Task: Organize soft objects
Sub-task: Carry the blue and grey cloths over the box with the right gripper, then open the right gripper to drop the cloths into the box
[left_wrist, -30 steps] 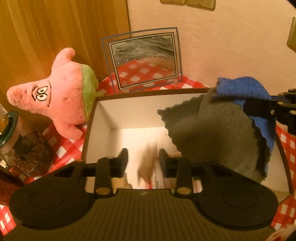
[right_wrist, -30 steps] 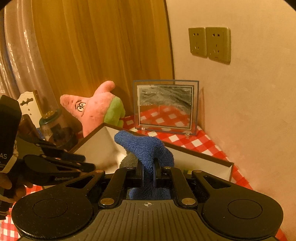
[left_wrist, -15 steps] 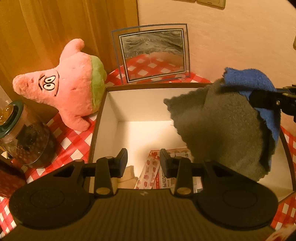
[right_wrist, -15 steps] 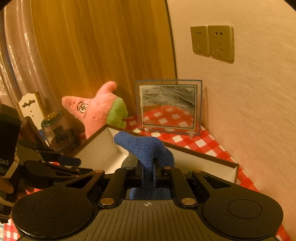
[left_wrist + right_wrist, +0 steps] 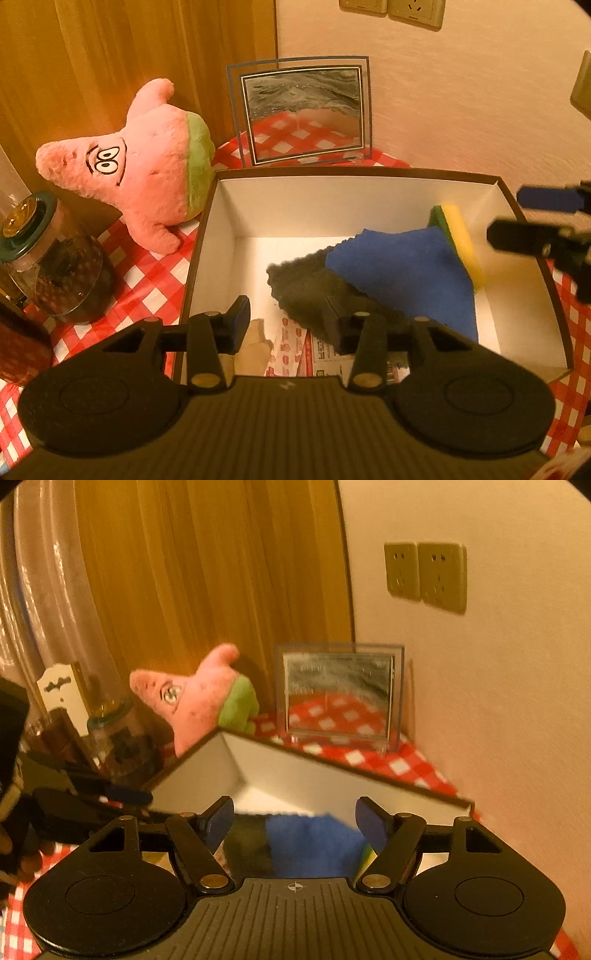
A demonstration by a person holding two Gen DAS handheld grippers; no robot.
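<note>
A blue and grey cloth (image 5: 391, 273) lies inside the brown box (image 5: 332, 173) with white walls, against a yellow-green sponge (image 5: 458, 236). The cloth also shows in the right wrist view (image 5: 310, 842), below my right gripper (image 5: 295, 823), which is open and empty above the box. The right gripper's fingers (image 5: 535, 221) show at the box's right rim. My left gripper (image 5: 286, 325) is open and empty over the box's near side. A pink star plush (image 5: 144, 173) leans left of the box, also in the right wrist view (image 5: 199, 698).
A glass picture frame (image 5: 303, 110) stands behind the box by the wall. A dark glass jar (image 5: 55, 266) stands at the left on the red checked tablecloth (image 5: 147, 273). Printed packets (image 5: 295, 347) and a beige item (image 5: 255, 347) lie in the box's near part.
My right gripper opened and let go of the blue and grey cloth, which dropped into the box. The sponge came into view. Both cameras pulled back a little.
</note>
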